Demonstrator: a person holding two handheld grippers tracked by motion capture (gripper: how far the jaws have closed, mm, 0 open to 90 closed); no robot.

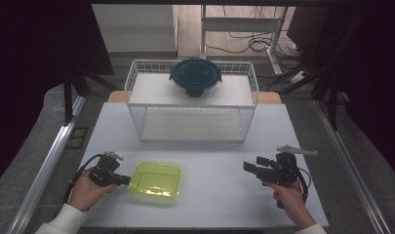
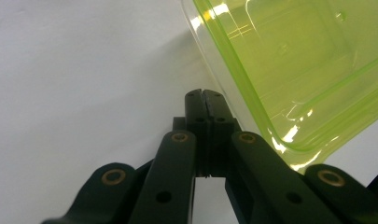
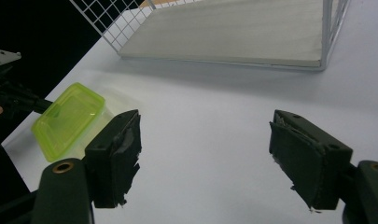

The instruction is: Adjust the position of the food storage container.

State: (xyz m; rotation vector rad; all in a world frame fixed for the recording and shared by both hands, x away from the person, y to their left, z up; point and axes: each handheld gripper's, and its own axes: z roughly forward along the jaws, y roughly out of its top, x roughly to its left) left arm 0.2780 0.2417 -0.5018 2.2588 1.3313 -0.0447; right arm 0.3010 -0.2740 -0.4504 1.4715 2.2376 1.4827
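Closed left fingers (image 2: 204,100) seemingly touch one green container (image 2: 298,70); right fingers (image 3: 205,158) gape, empty.

1. The green container (image 2: 298,70) beside the shut left gripper (image 2: 204,95) looked like glossy, see-through plastic.
2. The table (image 3: 214,121) under the right gripper (image 3: 205,154) was matt, smooth white.
3. Its pads (image 3: 126,154) looked rough and torn.
4. Beyond, the rack (image 1: 136,80) was white-coated wire.

- Left tool (image 1: 123,180): black, with brass-ringed pivots on its linkage arms and a black cable trailing.
- Right tool (image 1: 247,167): black, a grey three-cornered plate on top, its pads worn and ragged.
- White sleeves at both wrists.
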